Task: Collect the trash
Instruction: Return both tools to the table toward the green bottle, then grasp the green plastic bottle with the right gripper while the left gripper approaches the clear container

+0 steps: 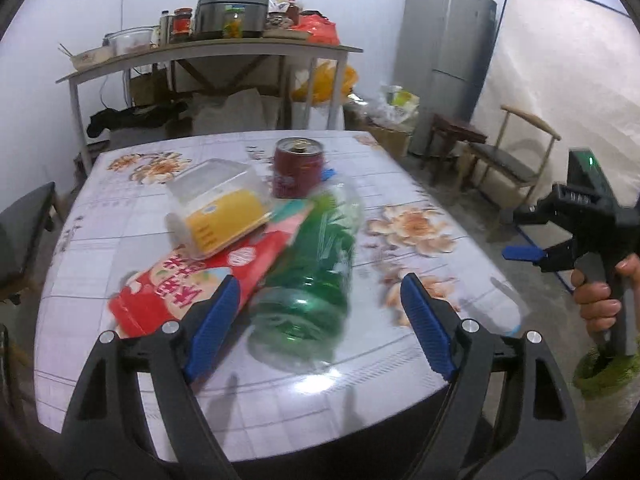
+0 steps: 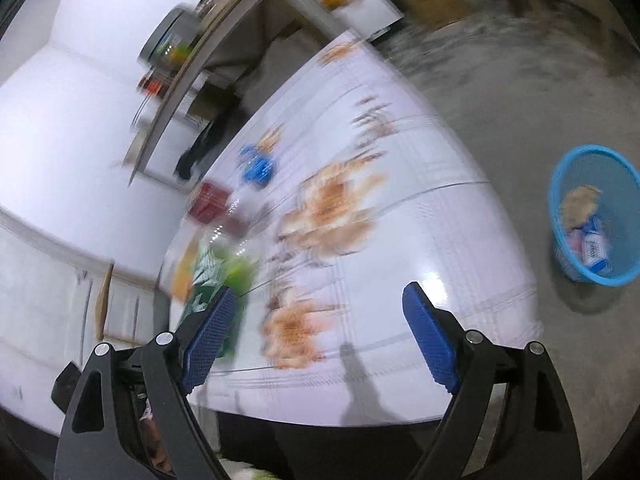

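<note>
left gripper (image 1: 316, 320) jaws apart, empty | green bottle (image 1: 316, 256) just ahead between them

A floral-patterned table (image 1: 400, 364) carried a green plastic bottle (image 1: 316, 264) lying on its side, a red snack bag (image 1: 180, 292), and an upright red can (image 1: 298, 168). On the concrete floor (image 2: 500, 92) stood a blue mesh basket (image 2: 560, 184).
</note>
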